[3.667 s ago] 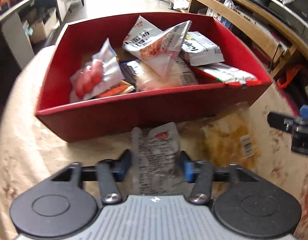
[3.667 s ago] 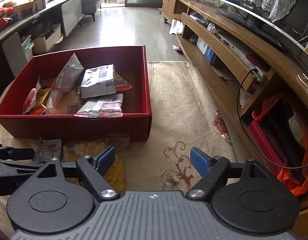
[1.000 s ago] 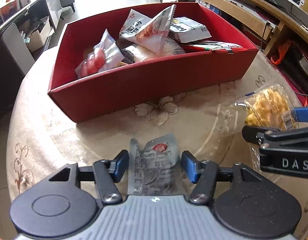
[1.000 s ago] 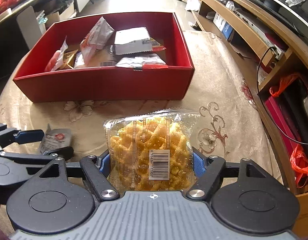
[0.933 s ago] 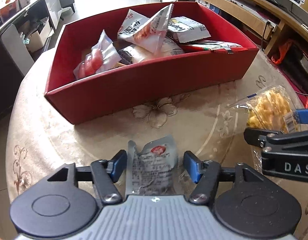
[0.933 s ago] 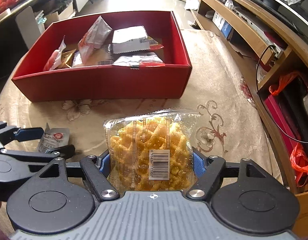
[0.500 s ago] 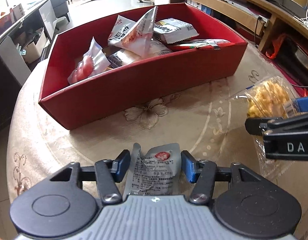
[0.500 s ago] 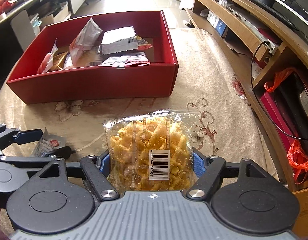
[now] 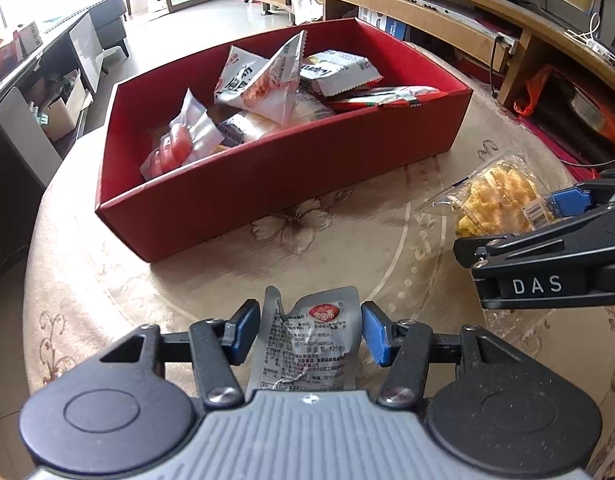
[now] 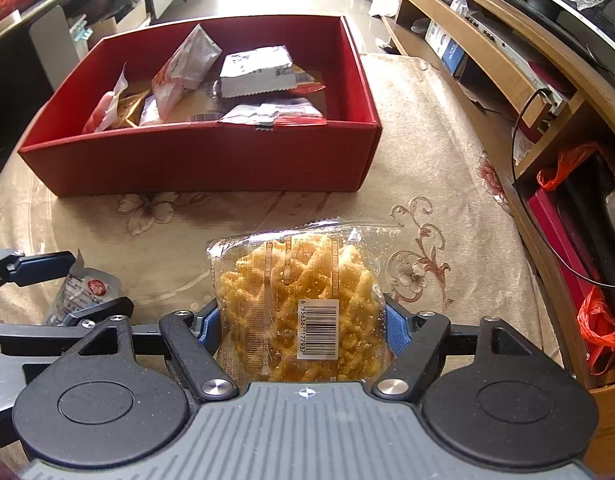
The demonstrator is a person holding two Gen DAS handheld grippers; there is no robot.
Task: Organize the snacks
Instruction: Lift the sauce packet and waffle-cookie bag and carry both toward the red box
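Each black tool (image 9: 307, 330) has blue pads (image 9: 373, 332), silver screws, ribbed grey housing.

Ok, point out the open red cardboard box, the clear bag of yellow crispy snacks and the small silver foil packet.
Red cardboard box (image 10: 211, 166): right wrist view, near wall.
Clear bag of yellow snacks (image 10: 295, 280): right wrist view, middle.
Silver foil packet (image 9: 309, 340): left wrist view, printed face.

Red box (image 10: 211, 160), beige floral tablecloth (image 10: 423, 184), yellow snack bag (image 10: 299, 296).

"DAS" on the right hand-held gripper (image 9: 563, 204); barcode "6 956367 177937" on the yellow snack bag (image 10: 299, 300)
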